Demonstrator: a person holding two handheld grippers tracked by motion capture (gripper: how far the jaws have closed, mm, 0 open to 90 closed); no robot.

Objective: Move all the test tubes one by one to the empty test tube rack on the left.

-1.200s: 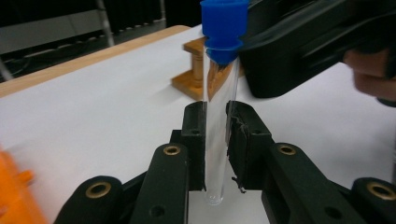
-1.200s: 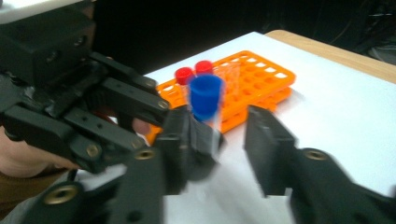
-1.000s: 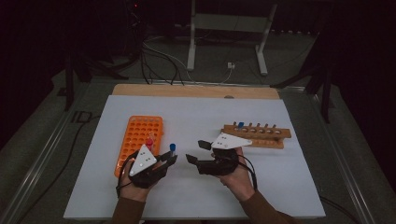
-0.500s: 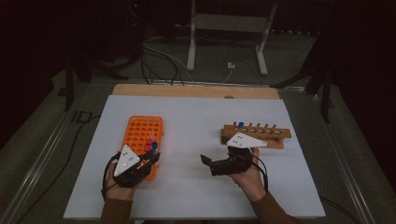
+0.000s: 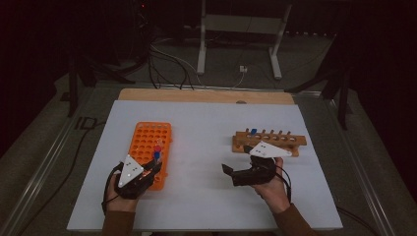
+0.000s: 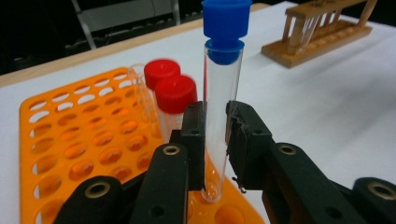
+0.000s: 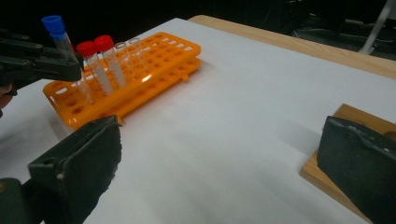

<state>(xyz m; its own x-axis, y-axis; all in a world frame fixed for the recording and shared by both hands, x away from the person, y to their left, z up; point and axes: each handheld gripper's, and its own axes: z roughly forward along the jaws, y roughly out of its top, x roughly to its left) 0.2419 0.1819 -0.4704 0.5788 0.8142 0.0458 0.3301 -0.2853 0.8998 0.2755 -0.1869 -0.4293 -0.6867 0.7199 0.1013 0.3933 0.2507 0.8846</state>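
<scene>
on the white table (image 5: 206, 123) in a dark room, our left gripper (image 6: 215, 135) squeezed the blue-capped tube (image 6: 222, 93) over the orange rack (image 6: 70, 140), while our right gripper (image 7: 219, 154) gaped wide.

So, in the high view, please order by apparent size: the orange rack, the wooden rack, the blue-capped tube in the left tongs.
1. orange rack, though nearer the camera
2. wooden rack
3. blue-capped tube, held by the left tongs

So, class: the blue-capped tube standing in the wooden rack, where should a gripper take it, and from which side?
Probably by the blue cap or the bit of tube just under it, coming from above. The blue-capped tube stands upright in the wooden rack, whose top bar hides its lower body, so just the top is free. The right gripper, open, sits in front of the rack.
</scene>
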